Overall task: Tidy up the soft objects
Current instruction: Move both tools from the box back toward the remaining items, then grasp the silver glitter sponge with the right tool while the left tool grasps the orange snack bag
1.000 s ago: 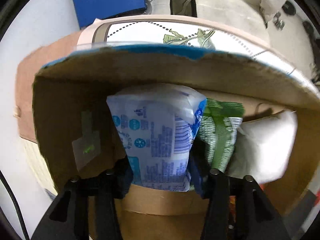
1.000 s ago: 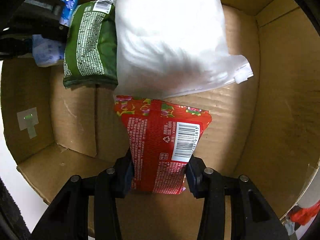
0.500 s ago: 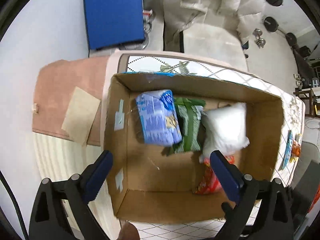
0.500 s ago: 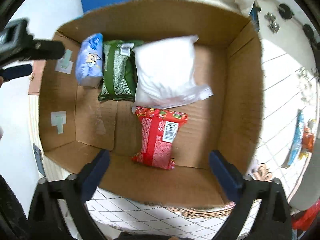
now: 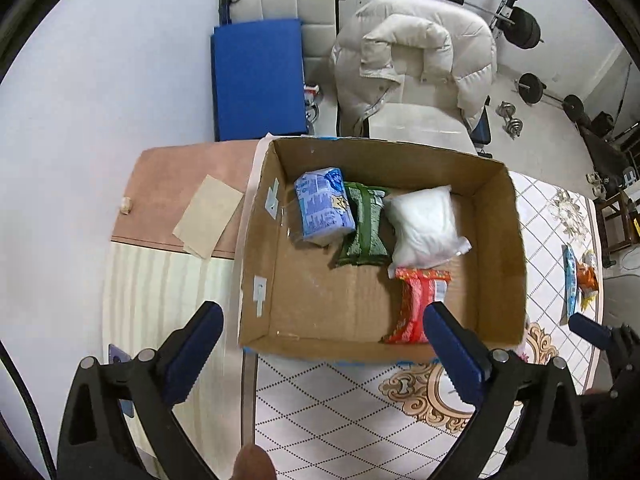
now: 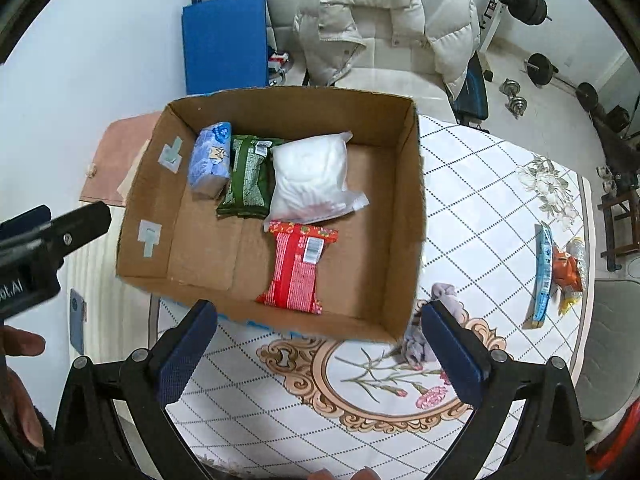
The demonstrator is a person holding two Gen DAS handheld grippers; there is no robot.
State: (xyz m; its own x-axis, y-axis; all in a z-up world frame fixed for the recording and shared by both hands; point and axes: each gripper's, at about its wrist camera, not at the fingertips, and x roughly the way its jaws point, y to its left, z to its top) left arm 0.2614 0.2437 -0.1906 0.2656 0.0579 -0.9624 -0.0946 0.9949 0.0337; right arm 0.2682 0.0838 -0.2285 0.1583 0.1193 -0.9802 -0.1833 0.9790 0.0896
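A cardboard box (image 5: 500,248) (image 6: 404,208) stands on the table. Inside lie a blue pack (image 5: 323,210) (image 6: 210,158), a green pack (image 5: 366,226) (image 6: 248,178), a white pack (image 5: 424,226) (image 6: 310,174) and a red pack (image 5: 418,300) (image 6: 298,266). My left gripper (image 5: 320,344) is open and empty, above the box's near edge. My right gripper (image 6: 318,348) is open and empty, above the table in front of the box.
A patterned tablecloth (image 6: 480,216) covers the table. A grey cloth (image 6: 416,344) lies by the box's near right corner. A blue packet (image 6: 542,276) and an orange packet (image 6: 566,268) lie at the right. A chair with a white jacket (image 6: 384,20) stands behind.
Both grippers let go of their packs, the left of the blue one and the right of the red one. Both opened wide and drew up and back out of the box.
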